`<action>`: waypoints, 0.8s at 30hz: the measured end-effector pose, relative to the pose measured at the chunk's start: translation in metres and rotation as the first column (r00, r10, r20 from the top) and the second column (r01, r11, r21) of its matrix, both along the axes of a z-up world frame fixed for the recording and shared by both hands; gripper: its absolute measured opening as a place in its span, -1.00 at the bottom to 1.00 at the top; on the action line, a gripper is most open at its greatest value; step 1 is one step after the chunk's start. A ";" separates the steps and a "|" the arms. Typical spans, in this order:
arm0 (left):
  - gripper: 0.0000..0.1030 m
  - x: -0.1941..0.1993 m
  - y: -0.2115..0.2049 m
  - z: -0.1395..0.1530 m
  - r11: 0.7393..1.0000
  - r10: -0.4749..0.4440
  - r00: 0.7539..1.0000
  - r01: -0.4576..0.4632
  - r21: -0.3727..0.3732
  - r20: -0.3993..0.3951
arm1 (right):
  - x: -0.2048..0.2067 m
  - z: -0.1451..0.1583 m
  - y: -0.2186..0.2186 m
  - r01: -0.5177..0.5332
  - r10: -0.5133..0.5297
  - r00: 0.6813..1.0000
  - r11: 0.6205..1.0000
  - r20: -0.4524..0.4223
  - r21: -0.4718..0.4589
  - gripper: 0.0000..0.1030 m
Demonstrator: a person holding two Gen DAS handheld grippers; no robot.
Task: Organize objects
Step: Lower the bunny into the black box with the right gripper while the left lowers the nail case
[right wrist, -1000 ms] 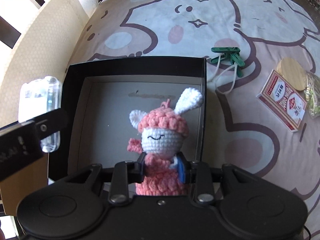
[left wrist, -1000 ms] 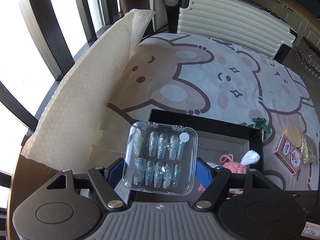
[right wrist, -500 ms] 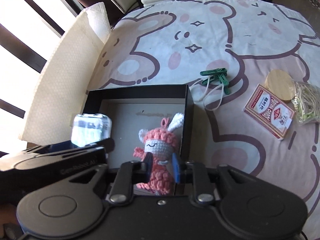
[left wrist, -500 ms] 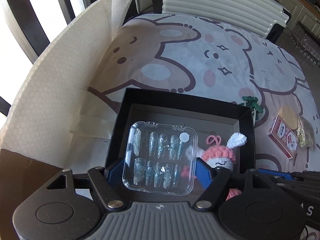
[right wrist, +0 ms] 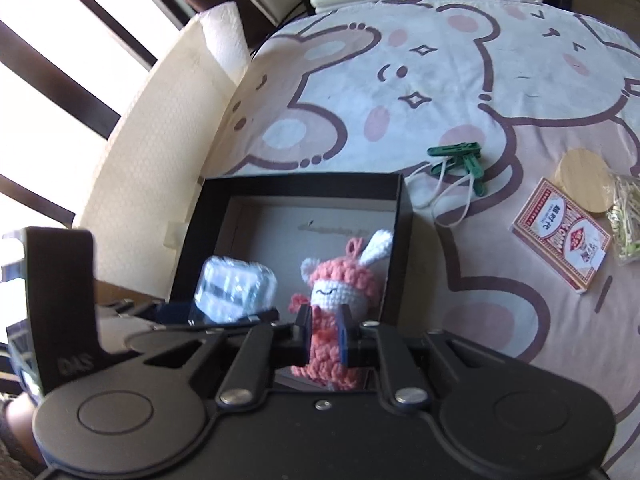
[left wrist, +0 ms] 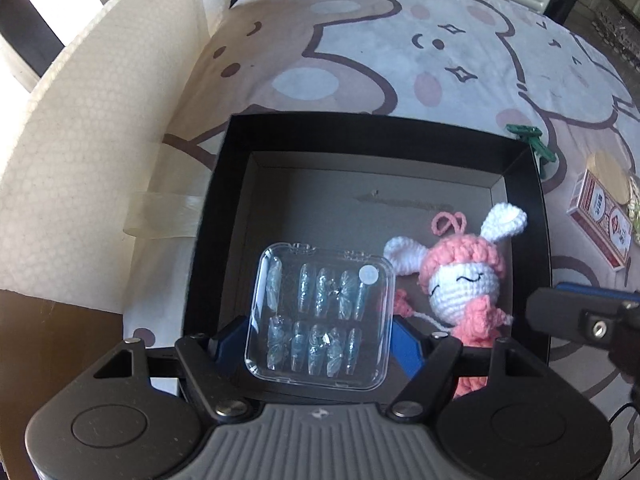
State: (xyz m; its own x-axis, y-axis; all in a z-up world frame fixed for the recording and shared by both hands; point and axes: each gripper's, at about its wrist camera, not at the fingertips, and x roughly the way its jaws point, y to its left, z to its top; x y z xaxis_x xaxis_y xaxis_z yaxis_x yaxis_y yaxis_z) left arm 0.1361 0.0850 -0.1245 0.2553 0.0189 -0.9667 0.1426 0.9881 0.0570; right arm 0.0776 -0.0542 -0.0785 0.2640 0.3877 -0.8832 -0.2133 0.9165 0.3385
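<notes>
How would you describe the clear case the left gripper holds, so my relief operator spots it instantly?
Find the black box on the bear-print cloth. Over its left half, the left gripper grips a clear plastic case. Unlike the pink crochet bunny beside it, it is flat, see-through, and holds two rows of pale blue false nails.

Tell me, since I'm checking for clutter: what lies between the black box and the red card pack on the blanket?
In the right wrist view, green clips on a white cord lie between the black box and the red card pack; otherwise bare blanket.
</notes>
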 end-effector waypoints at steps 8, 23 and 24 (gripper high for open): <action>0.45 -0.001 -0.026 -0.014 0.997 -0.072 0.997 0.073 0.017 -0.033 | 0.004 0.003 -0.024 0.047 -0.047 0.999 0.999 -0.001 0.021 -0.73; 0.66 0.001 -0.004 -0.006 0.995 0.032 0.996 -0.040 -0.090 -0.082 | 0.004 0.003 -0.033 0.061 -0.061 0.998 0.998 -0.009 0.028 -0.69; 0.67 0.001 -0.003 -0.002 0.995 0.031 0.997 -0.037 -0.095 -0.068 | 0.004 0.003 -0.033 0.061 -0.061 0.998 0.998 -0.008 0.029 -0.69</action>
State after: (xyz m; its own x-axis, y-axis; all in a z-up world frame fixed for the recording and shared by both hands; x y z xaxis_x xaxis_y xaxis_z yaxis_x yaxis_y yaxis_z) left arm 0.1373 0.0817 -0.1262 0.1908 -0.0678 -0.9793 0.1092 0.9929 -0.0475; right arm 0.0814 -0.0869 -0.0754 0.2820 0.3965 -0.8736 -0.1547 0.9175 0.3665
